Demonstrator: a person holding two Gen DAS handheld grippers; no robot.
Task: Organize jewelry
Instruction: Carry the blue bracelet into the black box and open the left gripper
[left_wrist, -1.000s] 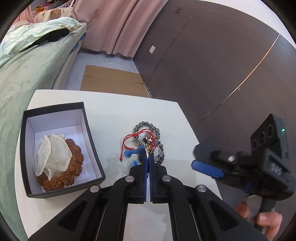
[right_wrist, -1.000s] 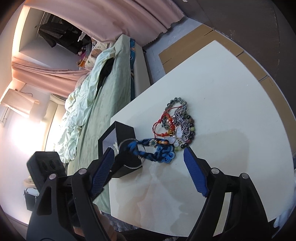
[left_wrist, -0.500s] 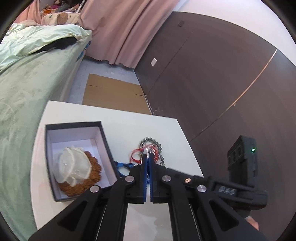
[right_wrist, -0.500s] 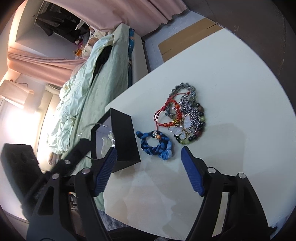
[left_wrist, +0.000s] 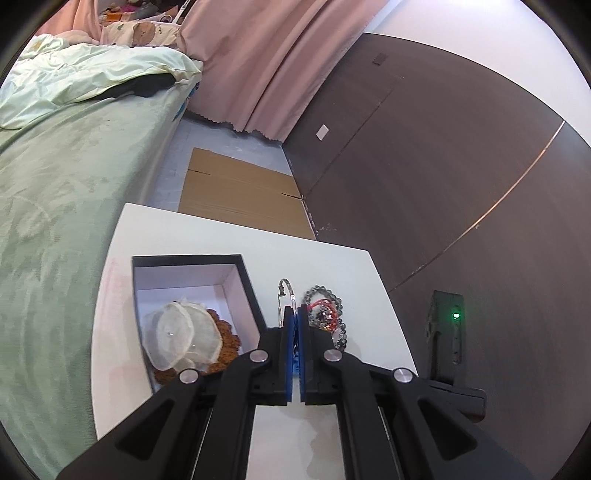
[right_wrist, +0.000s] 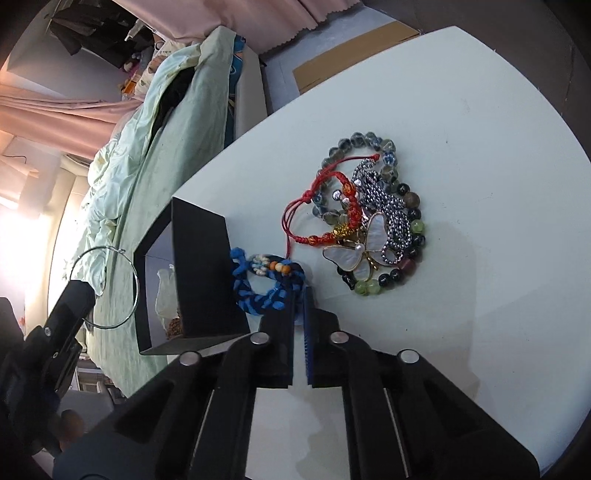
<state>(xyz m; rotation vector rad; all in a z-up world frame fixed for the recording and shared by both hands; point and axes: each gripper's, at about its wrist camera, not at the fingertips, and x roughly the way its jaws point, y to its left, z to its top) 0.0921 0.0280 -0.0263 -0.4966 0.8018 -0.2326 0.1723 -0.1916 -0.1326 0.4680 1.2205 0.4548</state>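
A thin silver bangle (right_wrist: 107, 288), a second ago still down in the jewelry pile, is now riding in the air, pinched between the pressed-together jaws of the left gripper (left_wrist: 294, 314) and hanging beside the open black box (left_wrist: 192, 258), on its bed side. In the right wrist view the hoop is dangling clear of the white surface (right_wrist: 461, 295), and the lift looks complete; what seems to remain is carrying it over the rim and letting go. The right gripper (right_wrist: 298, 295), spread wide half a second ago, is now closing its jaws on the blue braided bracelet (right_wrist: 266, 284), which is lying against the box's outer wall; a firm hold cannot be confirmed. The box is already holding a brown beaded bracelet (left_wrist: 225, 339) under a pale organza pouch (left_wrist: 181, 336). The tangled pile (right_wrist: 373, 229) is waiting untouched, including a pearly butterfly pendant (right_wrist: 358, 251) and a red cord bracelet (right_wrist: 325, 206).
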